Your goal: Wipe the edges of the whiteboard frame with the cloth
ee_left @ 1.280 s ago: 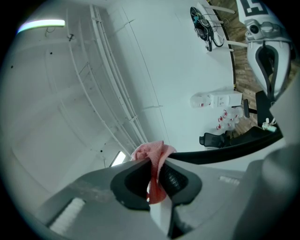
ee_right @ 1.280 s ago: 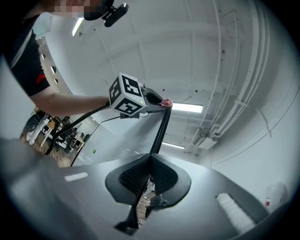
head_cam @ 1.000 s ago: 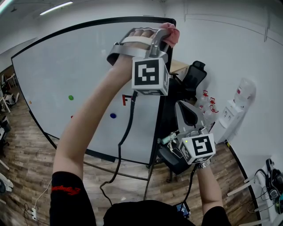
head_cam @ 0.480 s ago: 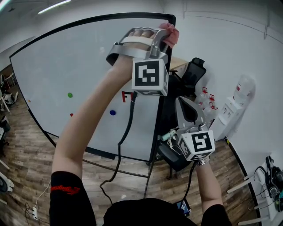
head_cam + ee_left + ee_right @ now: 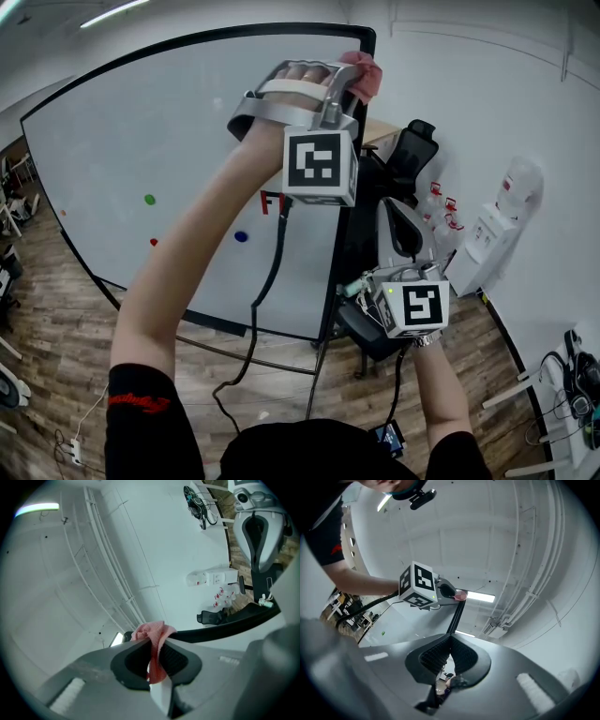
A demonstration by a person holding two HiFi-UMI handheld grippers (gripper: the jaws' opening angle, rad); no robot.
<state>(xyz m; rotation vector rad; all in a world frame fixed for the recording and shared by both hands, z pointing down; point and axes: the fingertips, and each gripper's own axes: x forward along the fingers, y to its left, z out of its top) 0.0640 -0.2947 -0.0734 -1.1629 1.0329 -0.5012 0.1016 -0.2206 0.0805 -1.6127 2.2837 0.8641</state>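
My left gripper (image 5: 351, 82) is raised to the top right corner of the whiteboard's black frame (image 5: 371, 39) and is shut on a pink cloth (image 5: 365, 73). In the left gripper view the cloth (image 5: 153, 635) bunches out between the shut jaws (image 5: 156, 662), right against the black frame bar (image 5: 225, 624). My right gripper (image 5: 357, 290) hangs lower, beside the board's right edge, shut with nothing in it. The right gripper view looks up past its shut jaws (image 5: 449, 654) along the frame edge (image 5: 456, 615) to the cloth (image 5: 461, 595).
The white board surface (image 5: 141, 131) carries a green magnet (image 5: 149, 199) and a blue one (image 5: 241, 236). A black office chair (image 5: 412, 155) and a water dispenser (image 5: 497, 230) stand to the right by the white wall. A black cable (image 5: 270, 281) hangs from the left gripper.
Almost nothing: the left gripper holds the cloth at the same corner, and the right gripper has drifted slightly up and left.
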